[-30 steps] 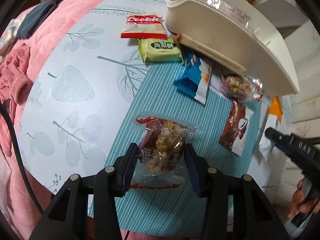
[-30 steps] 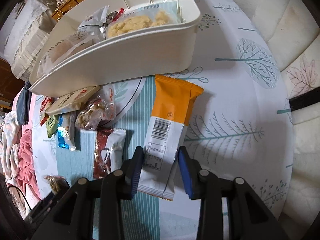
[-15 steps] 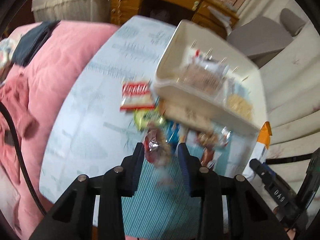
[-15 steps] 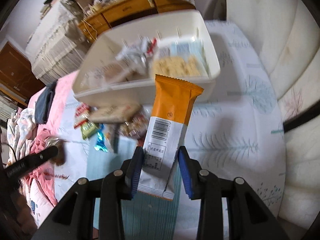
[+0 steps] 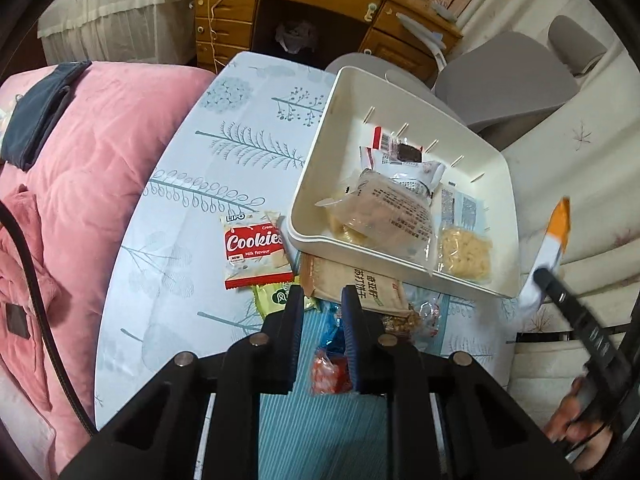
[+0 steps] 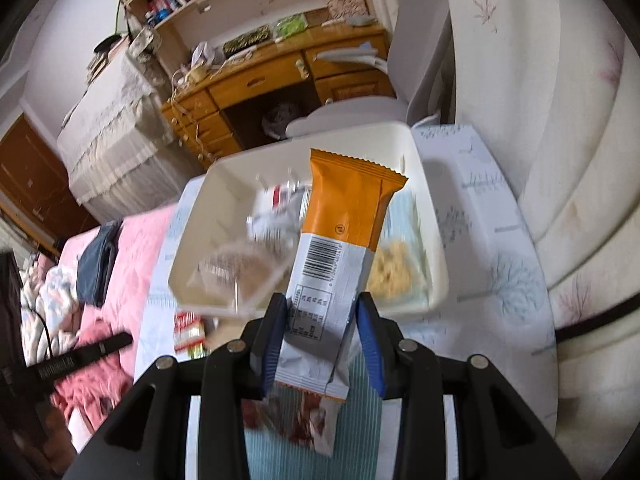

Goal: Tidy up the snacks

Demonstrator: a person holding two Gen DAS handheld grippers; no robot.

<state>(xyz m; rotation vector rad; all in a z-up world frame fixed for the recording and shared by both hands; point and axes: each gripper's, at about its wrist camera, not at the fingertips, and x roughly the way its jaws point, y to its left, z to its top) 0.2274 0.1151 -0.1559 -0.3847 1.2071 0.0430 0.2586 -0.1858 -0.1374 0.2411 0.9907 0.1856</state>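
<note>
My left gripper is raised above the table with its jaws close together; the clear nut-snack packet's red edge shows low between them, so it seems held. My right gripper is shut on an orange-and-white snack packet, held upright in the air before the white bin. That bin holds several packets. The orange packet also shows at the right in the left wrist view. On the table lie a red Cookies pack, a tan cracker pack and a green pack.
A teal striped mat covers the near table. A pink quilt lies left, a cream sofa right, a wooden desk and grey chair behind. A brown-and-white packet lies below my right gripper.
Both grippers have lifted well above the table with their packets. The bin's inside has come into view. The right gripper has carried the orange packet up toward the bin.
</note>
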